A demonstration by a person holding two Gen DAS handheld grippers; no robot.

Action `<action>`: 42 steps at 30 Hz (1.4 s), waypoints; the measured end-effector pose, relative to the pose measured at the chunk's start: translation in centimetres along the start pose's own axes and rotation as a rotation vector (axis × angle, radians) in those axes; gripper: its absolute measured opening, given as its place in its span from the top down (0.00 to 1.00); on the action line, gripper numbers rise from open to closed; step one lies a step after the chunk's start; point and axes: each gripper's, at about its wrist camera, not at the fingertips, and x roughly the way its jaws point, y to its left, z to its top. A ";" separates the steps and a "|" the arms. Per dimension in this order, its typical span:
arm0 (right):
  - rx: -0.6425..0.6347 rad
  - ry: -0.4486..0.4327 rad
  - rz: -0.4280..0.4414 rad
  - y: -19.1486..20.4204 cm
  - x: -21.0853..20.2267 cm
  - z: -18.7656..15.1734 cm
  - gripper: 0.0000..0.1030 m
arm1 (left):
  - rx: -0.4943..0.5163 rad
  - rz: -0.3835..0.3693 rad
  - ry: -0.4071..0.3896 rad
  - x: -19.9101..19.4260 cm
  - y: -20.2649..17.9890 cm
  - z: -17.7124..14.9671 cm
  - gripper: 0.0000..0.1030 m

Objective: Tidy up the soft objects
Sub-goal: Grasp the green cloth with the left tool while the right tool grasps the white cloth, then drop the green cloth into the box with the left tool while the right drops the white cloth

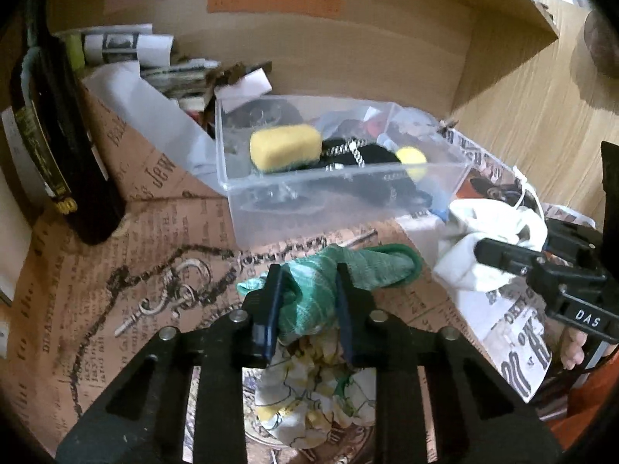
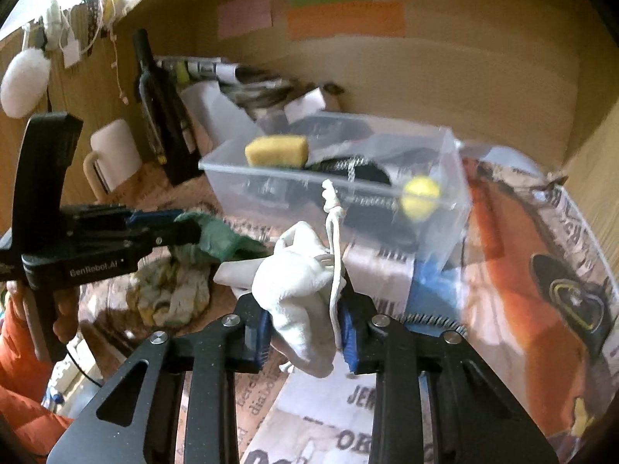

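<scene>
A clear plastic box [image 1: 433,189] [image 2: 445,201] stands on the papered desk and holds a yellow sponge [image 1: 285,146] [image 2: 276,150], a yellow ball [image 1: 412,158] [image 2: 419,195] and a black pouch [image 1: 371,154]. My left gripper [image 1: 307,301] [image 2: 182,232] is shut on a green and floral cloth [image 1: 329,282] [image 2: 220,237] in front of the box. My right gripper [image 2: 303,328] [image 1: 483,251] is shut on a white drawstring pouch [image 2: 298,294] [image 1: 476,239], to the right of the cloth and below the box's near wall.
A dark bottle [image 1: 58,143] [image 2: 158,108] stands at the left, with a white mug [image 2: 112,154] beside it. Rolled papers [image 1: 127,48] lie behind the box. Wooden shelf walls [image 1: 503,38] close the back and right. Printed newspaper [image 2: 541,270] covers the desk.
</scene>
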 end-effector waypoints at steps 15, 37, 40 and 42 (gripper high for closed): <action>0.011 -0.178 -0.066 -1.5 -2.1 4.9 0.74 | 0.007 0.043 -0.215 -4.6 0.3 5.1 0.77; 0.036 -0.094 -0.144 -5.2 4.7 8.1 0.74 | 0.064 0.075 -0.096 3.9 0.7 7.9 0.77; 0.032 -0.050 -0.133 -5.0 6.3 7.9 0.74 | 0.074 0.078 -0.077 4.9 0.7 7.7 0.76; 0.016 -0.027 -0.130 -4.7 7.0 7.8 0.74 | 0.085 0.077 -0.059 5.5 0.5 7.5 0.76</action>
